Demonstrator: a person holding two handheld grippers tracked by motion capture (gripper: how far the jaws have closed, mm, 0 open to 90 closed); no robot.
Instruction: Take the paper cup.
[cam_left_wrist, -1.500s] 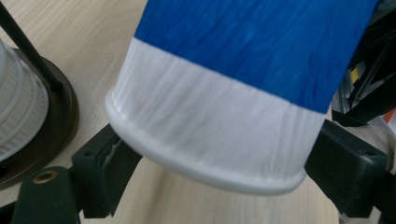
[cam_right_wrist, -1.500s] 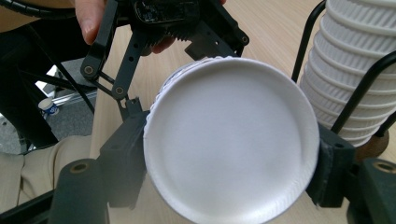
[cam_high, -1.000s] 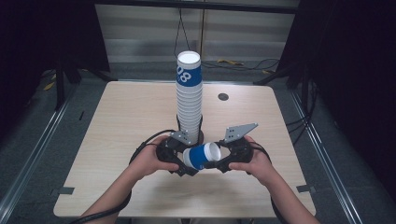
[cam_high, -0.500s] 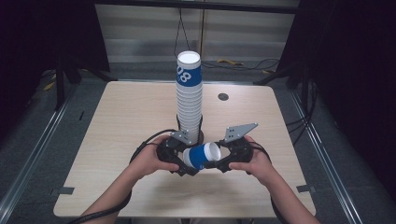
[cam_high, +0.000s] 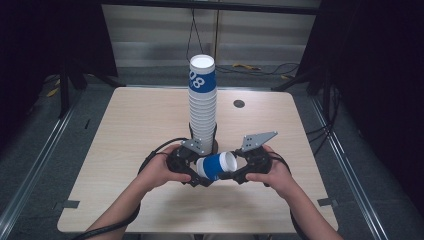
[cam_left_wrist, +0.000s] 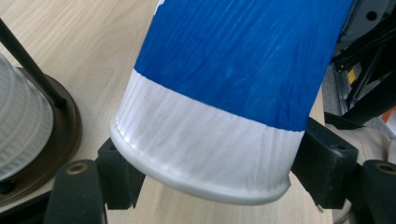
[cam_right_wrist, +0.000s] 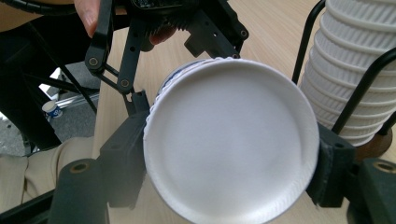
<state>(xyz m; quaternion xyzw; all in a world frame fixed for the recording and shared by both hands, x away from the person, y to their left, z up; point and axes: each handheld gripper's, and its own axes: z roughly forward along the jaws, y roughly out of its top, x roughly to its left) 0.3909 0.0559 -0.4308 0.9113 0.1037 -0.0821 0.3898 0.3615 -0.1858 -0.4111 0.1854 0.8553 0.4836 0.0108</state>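
Nothing has moved since the earlier frames: both hands, both grippers and the cup sit where they were, w/ the tall stack unchanged behind them. The left gripper (cam_high: 192, 172) and right gripper (cam_high: 240, 172) meet near the table's front edge, a single blue-and-white paper cup (cam_high: 216, 166) lying on its side between them, off the tabletop. In the left gripper view the cup's rolled rim end (cam_left_wrist: 201, 158) sits between the two black jaws, pads pressed on either side of the white band, so that gripper is clamped on the cup. In the right gripper view the cup's white base (cam_right_wrist: 231, 140) faces the camera and fills the gap betw. the jaws, both pads against its sides (jaws fairly narrow, closed on the cup's base end). So both grippers hold the same cup, one at each end. Left hand (cam_high: 160, 172) and right hand (cam_high: 272, 175) wrap the gripper bodies; a grey three-cornered plate (cam_high: 257, 140) stands up on the right one. Just behind the grippers, touching neither, is the stack of cups (cam_high: 202, 107), upright in a wire holder on a round brown base (cam_left_wrist: 70, 121), top cup showing blue w/ white digits. The light wooden table (cam_high: 130, 125) has a small dark round disc (cam_high: 239, 104) set toward its far right, well apart from the work.
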